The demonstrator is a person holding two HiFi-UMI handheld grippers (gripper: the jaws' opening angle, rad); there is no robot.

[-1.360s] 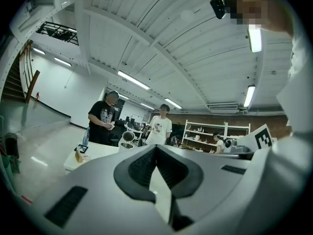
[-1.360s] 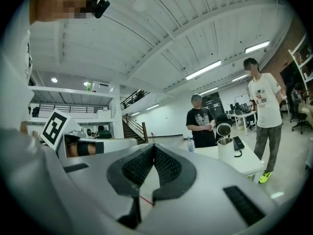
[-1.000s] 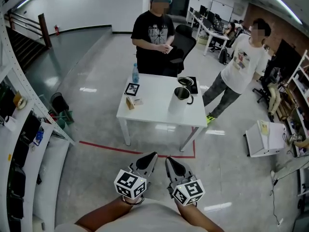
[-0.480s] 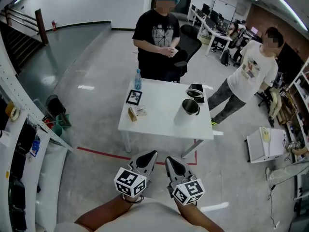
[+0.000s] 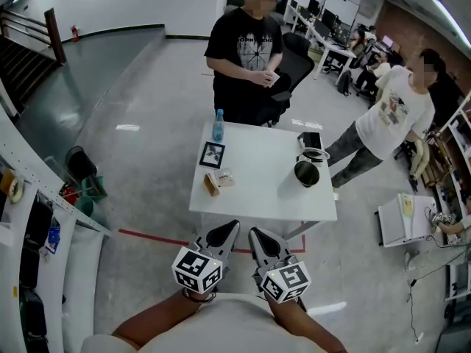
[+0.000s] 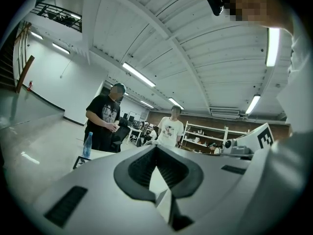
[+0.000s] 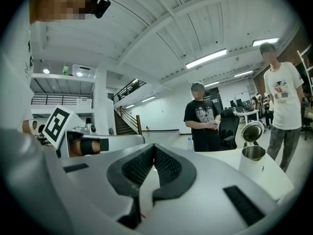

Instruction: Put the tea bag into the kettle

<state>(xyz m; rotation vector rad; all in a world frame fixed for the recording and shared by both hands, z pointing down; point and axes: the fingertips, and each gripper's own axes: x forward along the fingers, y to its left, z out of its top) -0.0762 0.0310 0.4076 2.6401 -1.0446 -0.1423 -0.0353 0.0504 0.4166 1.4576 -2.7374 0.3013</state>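
A steel kettle (image 5: 306, 173) stands with its lid (image 5: 313, 154) tipped open at the right side of the white table (image 5: 257, 197). A small brown box (image 5: 213, 185) and a pale packet (image 5: 227, 176), possibly the tea bag, lie at the table's left side. My left gripper (image 5: 223, 234) and right gripper (image 5: 259, 238) are held side by side in front of my chest, short of the table's near edge. Both are shut with nothing in them. The right gripper view shows the kettle (image 7: 253, 158) ahead to the right. The left gripper (image 6: 156, 148) and right gripper (image 7: 154, 147) have their jaws touching.
A blue-capped water bottle (image 5: 218, 126) and a framed marker card (image 5: 212, 154) stand at the table's back left. A person in black (image 5: 250, 50) stands behind the table by an office chair (image 5: 293, 66); another in white (image 5: 390, 116) is at the right. Shelving (image 5: 29, 226) lines the left; red floor tape (image 5: 154, 237) runs before the table.
The table has come nearer and lower in the head view, and the kettle now sits further right. Both grippers have stayed shut in the same place in front of me.
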